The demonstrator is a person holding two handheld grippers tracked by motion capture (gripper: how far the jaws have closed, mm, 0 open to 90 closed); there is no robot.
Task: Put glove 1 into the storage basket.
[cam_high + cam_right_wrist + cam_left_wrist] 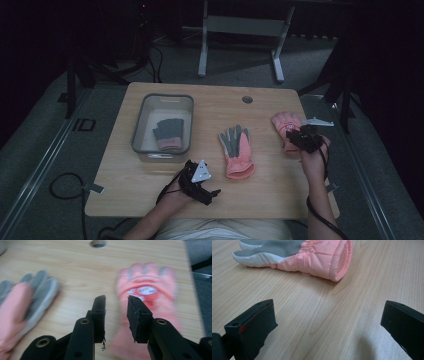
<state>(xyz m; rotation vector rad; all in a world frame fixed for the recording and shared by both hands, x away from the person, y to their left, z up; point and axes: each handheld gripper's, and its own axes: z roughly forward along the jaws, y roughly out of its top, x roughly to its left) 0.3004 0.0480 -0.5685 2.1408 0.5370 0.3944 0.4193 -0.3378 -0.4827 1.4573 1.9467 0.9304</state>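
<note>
A pink glove with a grey palm point(237, 150) lies flat mid-table, cuff towards me; the left gripper view has its cuff point(312, 255) just ahead. A second pink glove point(286, 122) lies back-up at the right. My left gripper point(210, 187) rests near the front edge, its jaws wide open point(329, 315) over bare wood. My right gripper point(302, 135) hovers over the cuff end of the right glove point(147, 290). Its jaws point(116, 300) stand a little apart with nothing between them. The middle glove point(22, 302) is blurred at the left of that view.
A grey plastic bin point(162, 97) stands at the back left of the wooden table point(210, 105), with a grey and pink glove point(167, 134) inside. A round cable hole point(247, 99) sits near the far edge. Cables trail off the front.
</note>
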